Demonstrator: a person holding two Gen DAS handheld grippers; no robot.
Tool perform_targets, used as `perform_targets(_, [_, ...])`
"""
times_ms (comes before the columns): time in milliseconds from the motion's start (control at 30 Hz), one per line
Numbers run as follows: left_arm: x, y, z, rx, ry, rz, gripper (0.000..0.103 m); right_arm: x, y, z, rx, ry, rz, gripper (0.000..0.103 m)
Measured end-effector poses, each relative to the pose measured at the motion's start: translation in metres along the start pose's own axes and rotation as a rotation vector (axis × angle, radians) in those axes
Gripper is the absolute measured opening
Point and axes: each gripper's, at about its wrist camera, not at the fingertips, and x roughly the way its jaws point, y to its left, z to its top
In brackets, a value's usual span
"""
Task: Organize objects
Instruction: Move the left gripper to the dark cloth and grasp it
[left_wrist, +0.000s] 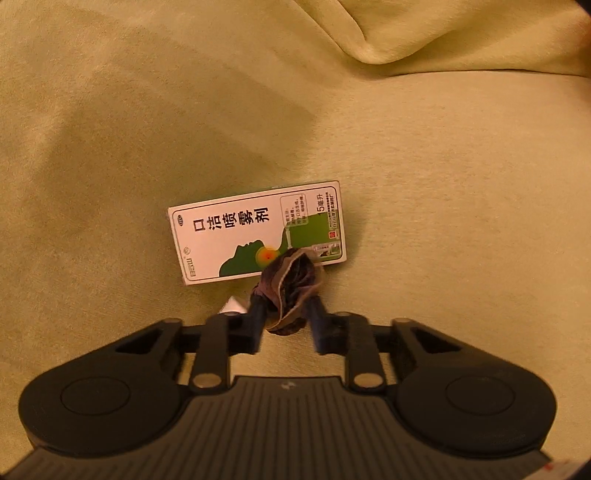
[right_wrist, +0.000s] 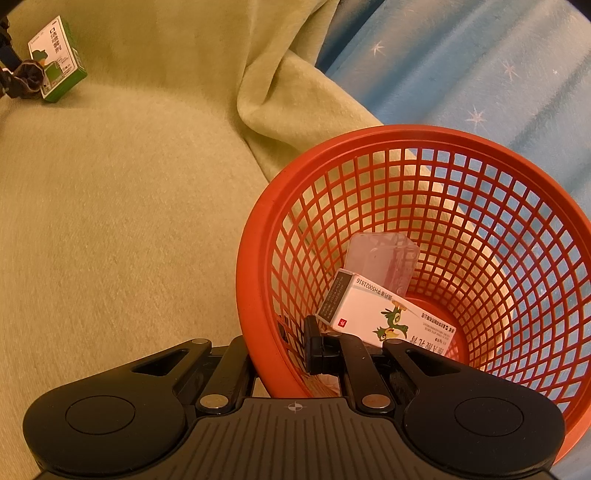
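On the green blanket, the left gripper was clamped on a brown scrunchie, a soft, light, crushable ring best pinched through its bunched fabric, lying against the near edge of the green-and-white spray box. That box looked light and stiff, easiest gripped across its narrow sides. To the right, the right gripper was closed on the rim of the red basket, which held a white medicine box and a clear case.

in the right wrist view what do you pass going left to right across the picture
brown scrunchie in the left gripper → green and white box → fold in the green blanket → red basket rim → white medicine box inside it
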Motion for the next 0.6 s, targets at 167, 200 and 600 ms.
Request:
perform_targets(167, [-0.017,0.003,-0.007,-0.096,-0.007,-0.041,0.015,0.000,0.000,-0.001,0.000,0.000,0.000,0.005])
perform_targets(200, [-0.020,0.005,-0.008,-0.127,-0.009,-0.057,0.015,0.000,0.000,-0.001,-0.001,0.000,0.000,0.005])
perform_targets(600, [-0.071,0.012,-0.018,-0.369,-0.040,-0.133,0.015,0.000,0.001,-0.001,-0.003,0.001,-0.002,0.005])
